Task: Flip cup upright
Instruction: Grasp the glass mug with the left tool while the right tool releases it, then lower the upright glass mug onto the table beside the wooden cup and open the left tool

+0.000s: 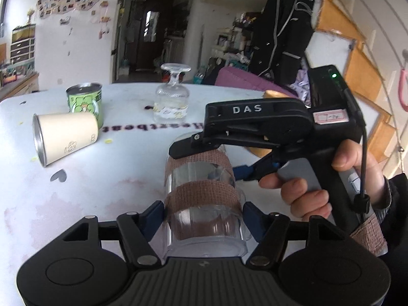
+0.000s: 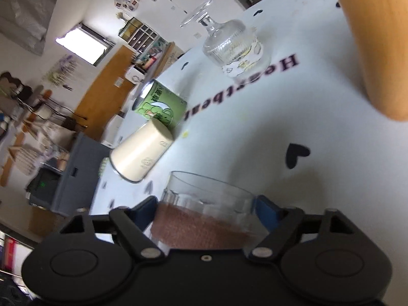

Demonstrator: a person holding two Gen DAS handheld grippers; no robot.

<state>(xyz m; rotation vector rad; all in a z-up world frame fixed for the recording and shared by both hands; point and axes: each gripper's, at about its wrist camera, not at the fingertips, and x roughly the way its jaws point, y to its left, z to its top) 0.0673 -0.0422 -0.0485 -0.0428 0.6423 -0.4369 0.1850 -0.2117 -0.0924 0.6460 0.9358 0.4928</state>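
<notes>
L wrist view, left to right. Cream paper cup w/ metal rim [image 1: 66,137] lies on its side at mid left of frame, open mouth toward the left edge, on the white surface [image 1: 102,186]. Just behind it, touching or nearly so, green printed tin can [image 1: 85,102] stands upright. Centre top: clear ribbed stemmed glass [image 1: 173,94] stands upside down, foot up, well apart from the can. Dark "Heartbeat" lettering [image 1: 150,127] runs across the surface betw. them, reading inverted.

Centre bottom: clear plastic cup w/ brown tape bands [image 1: 204,204], the task's thing, sits betw. the blue pads of the left tongs [image 1: 204,219], which are closed narrow on its lower body. Right tongs [image 1: 204,156] come in from the right of frame, black body marked "DAS", one finger across the cup's far end; person's hand [image 1: 313,186] wraps the handle at lower right.

R wrist view, strongly tilted. Cream cup [image 2: 141,153] mid left, green can [image 2: 160,107] above it, inverted glass [image 2: 229,40] upper centre. Taped clear cup [image 2: 204,214] at bottom centre, open rim pointing away from camera, pinched betw. the right tongs [image 2: 206,211]. Black heart sticker [image 2: 295,155] right of centre. Orange wooden piece [image 2: 374,43] upper right.
</notes>
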